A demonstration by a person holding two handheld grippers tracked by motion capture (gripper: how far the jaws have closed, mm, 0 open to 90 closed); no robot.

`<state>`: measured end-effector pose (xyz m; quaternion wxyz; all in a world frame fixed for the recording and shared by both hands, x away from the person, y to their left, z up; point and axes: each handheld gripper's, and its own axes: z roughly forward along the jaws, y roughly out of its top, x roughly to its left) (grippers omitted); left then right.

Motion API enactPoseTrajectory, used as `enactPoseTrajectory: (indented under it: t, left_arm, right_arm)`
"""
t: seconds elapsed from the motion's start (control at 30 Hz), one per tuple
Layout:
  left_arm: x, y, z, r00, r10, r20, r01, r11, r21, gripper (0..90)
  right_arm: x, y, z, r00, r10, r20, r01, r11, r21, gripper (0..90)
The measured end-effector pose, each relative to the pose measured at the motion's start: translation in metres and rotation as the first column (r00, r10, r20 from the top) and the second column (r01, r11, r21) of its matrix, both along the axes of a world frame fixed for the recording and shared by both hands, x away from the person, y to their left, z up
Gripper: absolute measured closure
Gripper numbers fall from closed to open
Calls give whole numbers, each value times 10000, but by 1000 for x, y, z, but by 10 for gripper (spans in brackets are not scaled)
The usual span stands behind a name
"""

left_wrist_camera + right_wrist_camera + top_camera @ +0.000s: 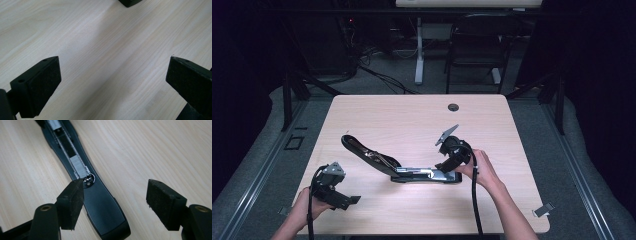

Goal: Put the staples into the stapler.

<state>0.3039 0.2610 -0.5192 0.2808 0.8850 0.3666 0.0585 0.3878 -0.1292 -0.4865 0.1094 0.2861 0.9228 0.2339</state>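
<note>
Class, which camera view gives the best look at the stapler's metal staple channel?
The right gripper view: the stapler lies close below, its channel sharp. The high view shows the whole opened stapler, small. The left gripper view catches a dark corner, perhaps its base.

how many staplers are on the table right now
1. A black stapler, swung open, lies near the table's middle: its base is flat by the right gripper, its lid angled up toward the left. Nothing seems hidden.

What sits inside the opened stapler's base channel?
The stapler lies open; its channel shows a metal staple strip and dark gaps. The far end is cut off; the right gripper hovers open.
</note>
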Motion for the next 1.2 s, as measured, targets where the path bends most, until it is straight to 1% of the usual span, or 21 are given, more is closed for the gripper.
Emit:
enactPoseTrajectory:
  t: [0.03,0.07,0.17,0.2,0.27,0.33,0.4,0.47,0.53,0.6,0.67,0.7,0.73,0.77,0.83,0.87,0.9,0.97,1.13,1.17,1.2]
  left_arm:
    - [0,0,0,10000,0,21,0,10000,6,0]
    - [0,0,0,10000,30,32,-30,10000,31,0]
    - [1,0,0,10000,53,32,-53,10000,26,0]
    - [1,0,0,10000,67,47,-67,10000,3,0]
    - [1,0,1,10000,59,79,-59,10000,-22,0]
    - [1,-1,1,9999,29,101,-29,10000,-29,0]
    - [1,0,1,9999,20,126,-20,10000,-25,0]
    - [1,-1,2,9999,39,164,-40,10000,7,0]
    - [2,-1,2,9998,75,177,-75,10000,-46,0]
    - [3,-1,2,9997,103,200,-102,9999,-63,0]
    - [3,-2,3,9996,134,250,-132,9999,-93,0]
    - [4,-2,3,9995,182,274,-180,9998,-97,0]
    - [4,-1,3,9995,171,261,-169,9998,-82,0]
    - [4,-1,3,9994,213,262,-210,9997,-101,0]
    - [6,-1,3,9992,298,254,-294,9994,-160,0]
    - [7,-1,4,9992,296,265,-292,9994,-178,0]
    - [8,-1,4,9988,381,306,-376,9991,-188,0]
    - [10,-2,6,9984,446,335,-437,9987,-273,0]
    - [17,1,9,9950,948,305,-929,9940,-580,0]
    - [17,1,10,9934,1089,374,-1062,9921,-669,0]
    - [17,1,12,9911,1217,534,-1179,9906,-694,0]
  right_arm:
    - [0,0,0,10000,-57,40,57,10000,-6,265]
    - [-1,-1,1,9999,-124,-63,124,9999,-73,231]
    - [-4,0,3,9993,-366,-30,366,9993,-74,189]
    - [-4,1,4,9992,-403,-74,401,9986,-347,182]
    - [-6,4,4,9981,-614,51,616,9962,-616,161]
    - [-7,3,4,9968,-793,-62,789,9957,-489,157]
    - [-7,3,4,9956,-928,-148,915,9933,-712,155]
    - [-8,2,4,9926,-1214,-86,1205,9902,-707,157]
    - [-8,-1,7,9894,-1452,-74,1441,9859,-847,161]
    - [-10,-4,7,9843,-1762,-67,1756,9831,-524,163]
    - [-15,-8,6,9760,-2177,-110,2179,9756,283,168]
    - [-17,-9,5,9739,-2271,-26,2271,9737,153,166]
    - [-21,-10,2,9702,-2420,84,2416,9696,383,170]
    - [-25,-10,-1,9686,-2484,76,2478,9677,456,173]
    - [-32,-10,-5,9646,-2621,285,2610,9646,371,174]
    - [-36,-10,-9,9597,-2787,360,2759,9588,683,173]
    - [-39,-11,-8,9603,-2766,365,2739,9595,653,174]
    - [-46,-13,-10,9539,-2934,630,2895,9550,648,170]
    - [-55,-20,-13,9415,-3293,719,3205,9407,1112,161]
    - [-56,-23,-11,9398,-3336,739,3245,9391,1127,163]
    - [-57,-24,-10,9344,-3457,859,3334,9337,1310,164]
